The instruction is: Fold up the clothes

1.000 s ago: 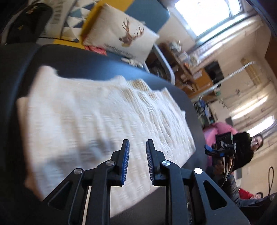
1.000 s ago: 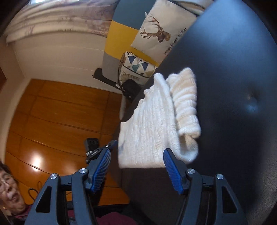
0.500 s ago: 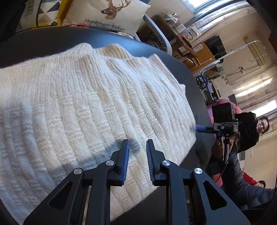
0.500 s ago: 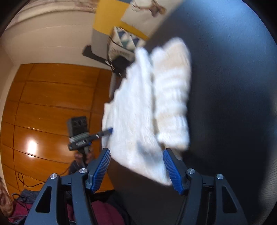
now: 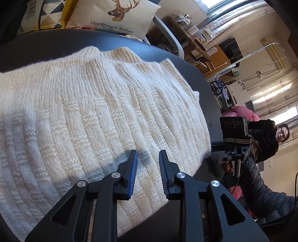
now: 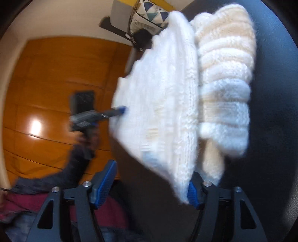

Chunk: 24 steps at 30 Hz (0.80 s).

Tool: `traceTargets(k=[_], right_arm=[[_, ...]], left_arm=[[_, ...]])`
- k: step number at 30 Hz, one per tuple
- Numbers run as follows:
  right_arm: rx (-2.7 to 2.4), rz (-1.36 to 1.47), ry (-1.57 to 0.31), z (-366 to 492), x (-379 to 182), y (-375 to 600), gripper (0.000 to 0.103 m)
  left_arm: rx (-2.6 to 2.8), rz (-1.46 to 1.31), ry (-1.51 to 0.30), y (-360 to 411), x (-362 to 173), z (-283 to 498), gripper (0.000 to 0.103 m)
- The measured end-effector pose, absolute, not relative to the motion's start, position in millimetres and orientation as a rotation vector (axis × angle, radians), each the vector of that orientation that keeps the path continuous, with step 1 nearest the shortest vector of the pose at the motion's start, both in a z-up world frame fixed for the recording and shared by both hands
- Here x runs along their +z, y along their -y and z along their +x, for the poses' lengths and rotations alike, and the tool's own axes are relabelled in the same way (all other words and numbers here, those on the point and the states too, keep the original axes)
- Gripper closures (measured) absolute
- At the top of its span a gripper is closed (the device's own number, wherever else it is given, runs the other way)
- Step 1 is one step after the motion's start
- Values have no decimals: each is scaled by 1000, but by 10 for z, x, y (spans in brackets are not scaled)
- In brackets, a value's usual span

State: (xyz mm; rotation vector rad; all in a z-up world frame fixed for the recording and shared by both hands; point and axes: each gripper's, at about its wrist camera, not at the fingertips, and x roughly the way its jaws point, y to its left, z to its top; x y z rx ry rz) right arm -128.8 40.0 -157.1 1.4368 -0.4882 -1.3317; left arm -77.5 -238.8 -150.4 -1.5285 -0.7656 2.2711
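Sweater (image 5: 96, 119): cream wool knit, chunky ribs, fuzzy, matt. Seat (image 5: 55, 46) under sweater: dark, smooth, leather-like, slight sheen. Left gripper (image 5: 147, 163): matt blk plastic, ridged blue pads, shiny metal pins. Panel (image 6: 52, 89) behind sweater: glossy orange wood.

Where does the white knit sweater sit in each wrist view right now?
Left wrist: sweater fills left and centre, beyond the opening left gripper.
Right wrist: sweater centre, corner by the right gripper.
Shared landmark: triangle-patterned cushion.
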Motion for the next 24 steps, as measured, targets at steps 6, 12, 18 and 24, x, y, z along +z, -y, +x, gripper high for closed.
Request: traceTargets(k=[6, 12, 18, 24], right_arm=[[-1326, 1425, 261, -1171, -1487, -302, 37], [-1416, 1482, 80, -1059, -1383, -173, 52], [-1406, 1526, 156, -1085, -1459, -315, 60], [-1403, 1535, 186, -1096, -1489, -440, 62]], left_arm=[[2341, -1433, 608, 2428, -1196, -1045, 77], [2375, -1286, 136, 2240, -758, -1618, 77], [2148, -1363, -165, 1994, -944, -2092, 76], [2044, -1455, -162, 2032, -1187, -2436, 53]])
